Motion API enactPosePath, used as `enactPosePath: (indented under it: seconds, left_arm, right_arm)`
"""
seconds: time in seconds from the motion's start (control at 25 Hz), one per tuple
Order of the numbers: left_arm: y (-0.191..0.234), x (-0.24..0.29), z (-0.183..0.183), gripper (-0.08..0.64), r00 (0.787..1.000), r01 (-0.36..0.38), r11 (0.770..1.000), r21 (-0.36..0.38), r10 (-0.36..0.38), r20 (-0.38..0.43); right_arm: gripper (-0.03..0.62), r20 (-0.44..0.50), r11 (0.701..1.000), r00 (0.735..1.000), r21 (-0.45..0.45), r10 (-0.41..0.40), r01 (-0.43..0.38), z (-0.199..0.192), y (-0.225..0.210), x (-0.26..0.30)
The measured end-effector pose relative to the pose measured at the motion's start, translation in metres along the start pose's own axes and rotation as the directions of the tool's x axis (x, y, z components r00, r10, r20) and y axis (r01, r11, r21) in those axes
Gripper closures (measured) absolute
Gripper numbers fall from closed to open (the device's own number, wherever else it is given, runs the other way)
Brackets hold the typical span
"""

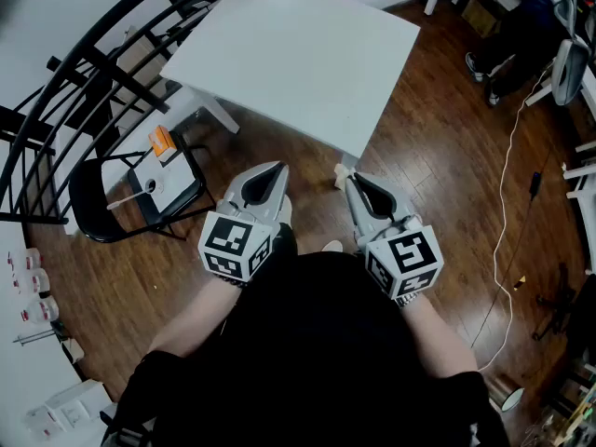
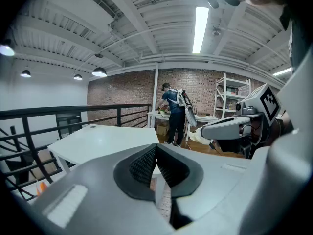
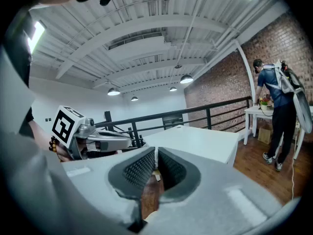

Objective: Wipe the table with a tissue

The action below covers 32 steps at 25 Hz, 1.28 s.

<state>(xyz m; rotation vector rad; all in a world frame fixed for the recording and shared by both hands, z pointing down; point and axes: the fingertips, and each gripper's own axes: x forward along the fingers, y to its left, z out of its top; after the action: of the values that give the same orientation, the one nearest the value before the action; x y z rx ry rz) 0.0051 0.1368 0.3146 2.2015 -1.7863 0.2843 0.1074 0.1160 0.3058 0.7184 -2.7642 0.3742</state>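
The white table [image 1: 298, 54] stands ahead of me with a bare top; it also shows in the left gripper view [image 2: 102, 141] and the right gripper view [image 3: 195, 141]. My left gripper [image 1: 277, 169] hangs short of the table's near edge, above the wooden floor, with its jaws shut and nothing between them [image 2: 155, 148]. My right gripper [image 1: 351, 178] is level with it beside the table's near corner, also shut and empty [image 3: 156, 153]. I see no tissue that I can tell for sure.
A black chair [image 1: 102, 208] at the left carries a white tray [image 1: 168, 186] and a small orange pack [image 1: 162, 142]. A black railing [image 1: 84, 73] runs behind it. A cable [image 1: 507, 184] trails on the floor at right. A person [image 2: 173, 114] stands at a far bench.
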Motion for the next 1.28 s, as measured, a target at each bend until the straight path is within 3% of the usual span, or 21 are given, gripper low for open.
enactPosePath:
  seconds: [0.36, 0.72, 1.0, 1.28]
  left_arm:
    - [0.039, 0.019, -0.001, 0.543, 1.000, 0.017, 1.000, -0.019, -0.018, -0.012]
    - [0.090, 0.068, -0.012, 0.543, 0.993, 0.092, 0.994, -0.054, -0.095, -0.065]
    - [0.143, 0.082, -0.023, 0.545, 0.973, 0.177, 0.981, -0.083, -0.187, -0.134]
    - [0.171, 0.114, -0.034, 0.544, 0.947, 0.246, 0.964, -0.098, -0.261, -0.189]
  right_arm:
    - [0.583, -0.032, 1.000, 0.999, -0.010, -0.001, 0.001, 0.007, 0.001, 0.047]
    - [0.583, -0.113, 0.999, 0.993, 0.017, -0.043, 0.045, 0.002, -0.020, 0.124]
    - [0.583, -0.197, 0.993, 0.976, 0.059, -0.089, 0.103, -0.008, -0.007, 0.188]
    - [0.583, -0.273, 0.983, 0.952, 0.077, -0.141, 0.167, -0.029, -0.023, 0.232]
